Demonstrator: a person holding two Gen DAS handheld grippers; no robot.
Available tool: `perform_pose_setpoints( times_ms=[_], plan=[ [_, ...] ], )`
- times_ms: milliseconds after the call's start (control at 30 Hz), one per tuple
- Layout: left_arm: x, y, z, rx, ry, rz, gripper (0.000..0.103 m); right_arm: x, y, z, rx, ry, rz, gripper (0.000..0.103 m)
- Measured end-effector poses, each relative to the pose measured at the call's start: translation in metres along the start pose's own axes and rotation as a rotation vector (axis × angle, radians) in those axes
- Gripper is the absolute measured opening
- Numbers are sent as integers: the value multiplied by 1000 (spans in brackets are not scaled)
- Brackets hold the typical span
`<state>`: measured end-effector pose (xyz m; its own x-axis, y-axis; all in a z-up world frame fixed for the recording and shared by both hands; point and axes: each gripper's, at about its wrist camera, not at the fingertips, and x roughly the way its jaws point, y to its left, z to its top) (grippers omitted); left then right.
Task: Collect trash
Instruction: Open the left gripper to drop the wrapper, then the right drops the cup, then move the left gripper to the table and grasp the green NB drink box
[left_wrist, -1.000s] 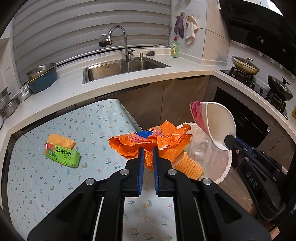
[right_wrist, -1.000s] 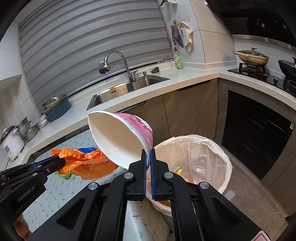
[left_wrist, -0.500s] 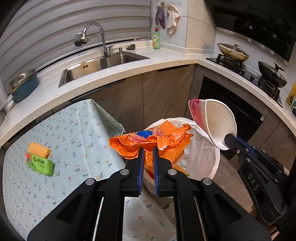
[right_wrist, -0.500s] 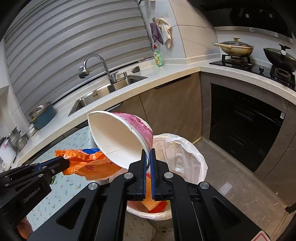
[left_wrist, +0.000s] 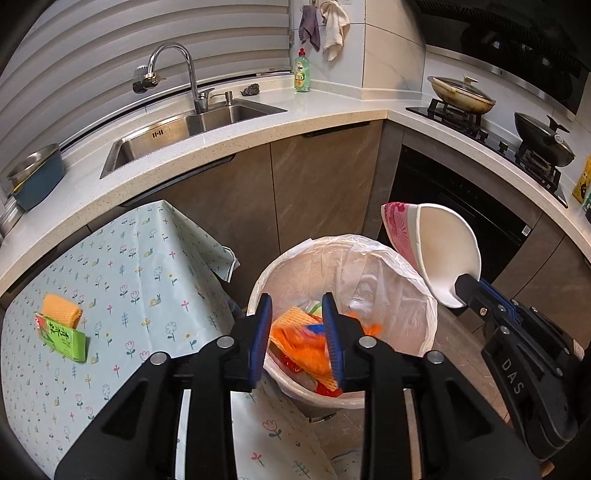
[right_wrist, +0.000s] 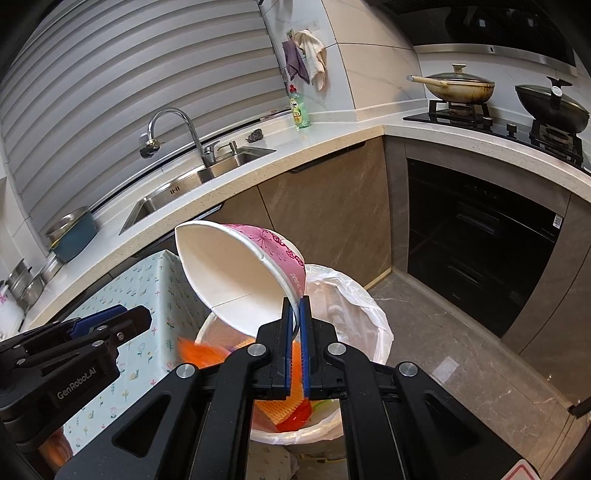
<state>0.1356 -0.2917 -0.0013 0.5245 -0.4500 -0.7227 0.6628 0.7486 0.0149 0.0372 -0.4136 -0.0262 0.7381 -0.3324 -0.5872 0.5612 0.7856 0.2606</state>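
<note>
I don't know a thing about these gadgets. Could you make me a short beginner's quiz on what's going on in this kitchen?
1. True or false: the left gripper is open above the trash bin.
2. What does the right gripper hold?
A. a sponge
B. a pink paper bowl
C. a bottle
3. What lies on the flowered tablecloth for later pickup?

Key
1. True.
2. B: the pink paper bowl, pinched at its rim.
3. A green packet and an orange foam net touching it.
</note>
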Motion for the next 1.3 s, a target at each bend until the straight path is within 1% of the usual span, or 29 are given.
perform_pose_setpoints(
  times_ms=[67,167,300,533,567,633,667,700,733,767,867,933,1000,1133,1233,1300],
  plan=[
    [2,1,-1,-6,6,7,31,2,-1,0,0,3,-3,4],
    [3,5,-2,-13,9,14,33,3,-1,-1,-2,6,-3,4],
    [1,10,-3,-21,5,29,39,5,3,-1,-8,13,1,4],
    [-2,21,-4,-41,3,40,40,9,10,0,-24,21,5,4],
    [-2,23,-4,-46,3,40,41,9,11,0,-27,22,4,5],
    [-3,25,-5,-53,2,47,48,10,14,1,-30,16,2,11],
    [-5,27,-6,-55,-2,52,53,10,15,2,-32,16,-1,19],
    [-5,29,-6,-57,-5,58,55,10,17,2,-32,12,-2,24],
    [-6,31,-7,-60,-5,59,56,9,18,2,-32,6,-3,32],
    [-6,34,-7,-66,-3,60,56,8,20,2,-32,0,-3,35],
    [-8,43,-9,-86,-3,71,57,6,25,2,-38,-5,3,37],
    [-9,49,-9,-98,-5,79,62,4,31,2,-52,-7,8,37],
    [-13,56,-11,-111,-12,93,68,2,38,1,-67,-8,12,39],
    [-19,73,-16,-136,-16,113,68,-2,56,-1,-96,-8,34,40],
    [-23,91,-21,-169,-14,134,71,-4,69,-2,-116,-6,50,41],
    [-26,105,-25,-193,-15,156,78,-5,79,-4,-127,-4,63,42]
  ],
)
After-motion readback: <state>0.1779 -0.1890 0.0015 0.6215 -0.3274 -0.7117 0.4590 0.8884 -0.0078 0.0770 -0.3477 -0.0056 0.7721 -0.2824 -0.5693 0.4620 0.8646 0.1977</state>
